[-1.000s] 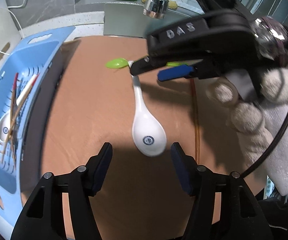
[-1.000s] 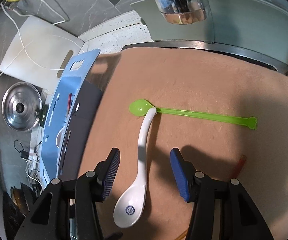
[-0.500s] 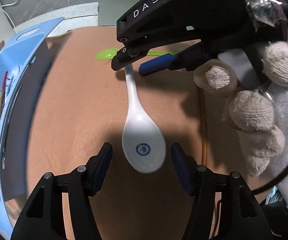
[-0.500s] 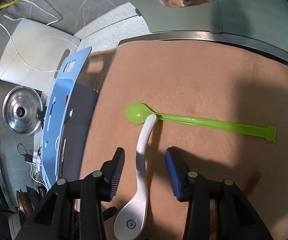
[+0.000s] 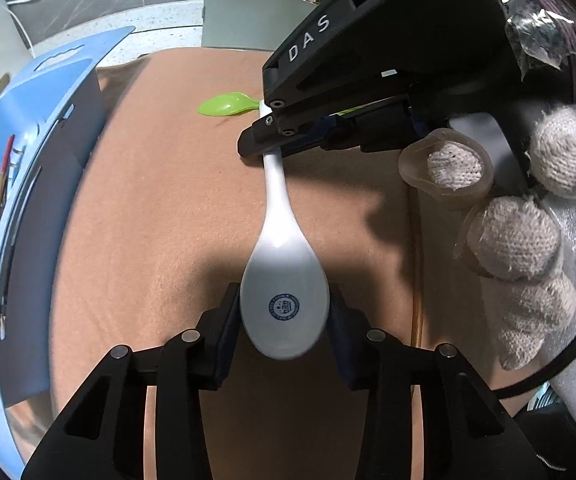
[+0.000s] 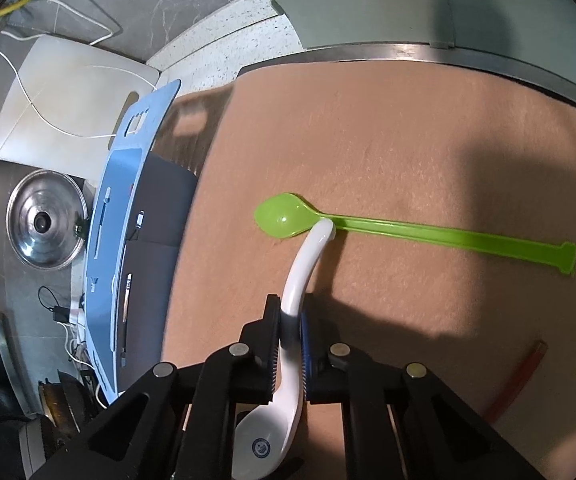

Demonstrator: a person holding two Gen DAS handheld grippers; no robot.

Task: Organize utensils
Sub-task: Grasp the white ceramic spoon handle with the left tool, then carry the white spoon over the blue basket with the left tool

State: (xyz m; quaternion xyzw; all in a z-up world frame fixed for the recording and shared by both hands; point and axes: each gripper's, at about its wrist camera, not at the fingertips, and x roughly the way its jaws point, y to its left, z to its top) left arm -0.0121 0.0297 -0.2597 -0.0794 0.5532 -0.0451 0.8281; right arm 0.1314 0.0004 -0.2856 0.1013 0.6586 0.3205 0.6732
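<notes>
From the left wrist view, the left tool [image 5: 285, 312] has just been closing and its pads now sit against both flanks of the bowl of the glossy white ceramic soup spoon [image 5: 282, 280], which lies on the tan cloth-covered tabletop [image 5: 160, 208]. At the far end, the right tool [image 5: 266, 142], held by a white knit-gloved hand [image 5: 536, 216], clamps the spoon's handle. With two grips on one slick, curved piece, the risk I see is that uneven lifting twists it or squirts the rounded bowl out of the left pads. The lime-green plastic long-handled spoon [image 5: 228, 103] lies just beyond the white handle's tip, so a drag could knock it. A blue plastic utensil tray [image 5: 28, 128] holding chopsticks and another spoon sits at the left.

From the right wrist view, the right tool [image 6: 290, 334] has just been closing and is clenched on the white spoon [image 6: 308, 256] at mid-handle. The handle tip touches the green spoon [image 6: 408, 232], which may shift when the white one rises. A reddish chopstick [image 6: 516, 380] lies near right. The blue tray [image 6: 116, 216] and a steel pot lid [image 6: 46, 224] stand left, clear of the path.
</notes>
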